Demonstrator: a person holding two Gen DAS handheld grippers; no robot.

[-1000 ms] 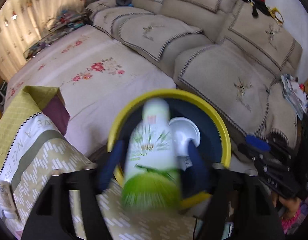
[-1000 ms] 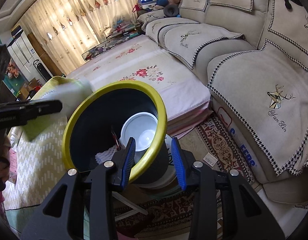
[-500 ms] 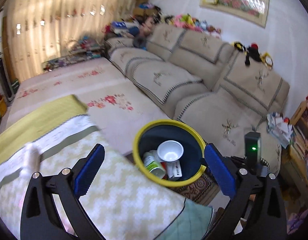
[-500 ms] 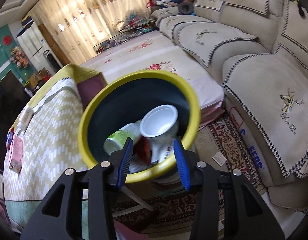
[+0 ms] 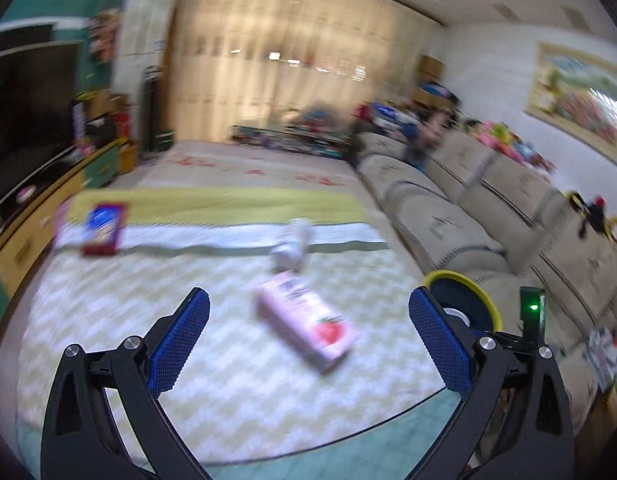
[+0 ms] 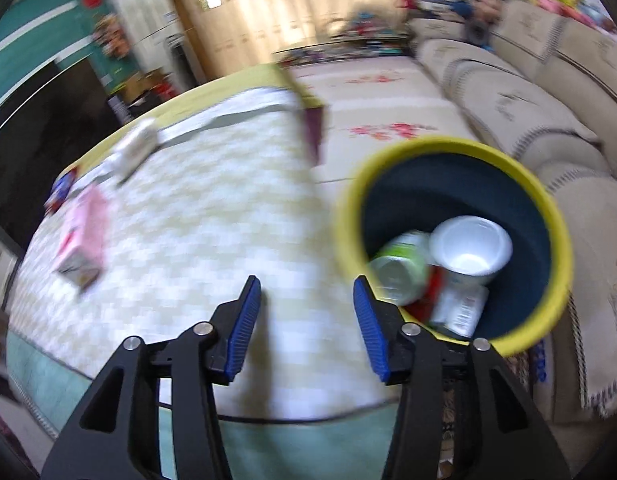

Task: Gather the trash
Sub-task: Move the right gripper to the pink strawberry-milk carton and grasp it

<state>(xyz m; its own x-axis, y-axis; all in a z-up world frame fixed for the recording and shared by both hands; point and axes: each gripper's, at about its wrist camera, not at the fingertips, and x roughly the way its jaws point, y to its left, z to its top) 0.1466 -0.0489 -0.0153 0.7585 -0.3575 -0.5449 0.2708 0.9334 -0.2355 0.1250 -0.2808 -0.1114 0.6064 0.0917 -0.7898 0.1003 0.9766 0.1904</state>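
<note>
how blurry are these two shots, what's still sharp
Left wrist view: the pink carton and table top smear with motion; the left tool stays crisp. Right wrist view: the yellow-rimmed bin is streaked; the right tool is sharp.

We see a beige sofa along the white wall, with glowing curtains beyond its far end.

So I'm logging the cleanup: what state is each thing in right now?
Left gripper: open, empty.
Right gripper: opening, nothing between the jaws.
Bin: upright, holding trash.
Green bottle: in the bin.
White cup: in the bin.
Pink carton: lying flat on the table.
</note>
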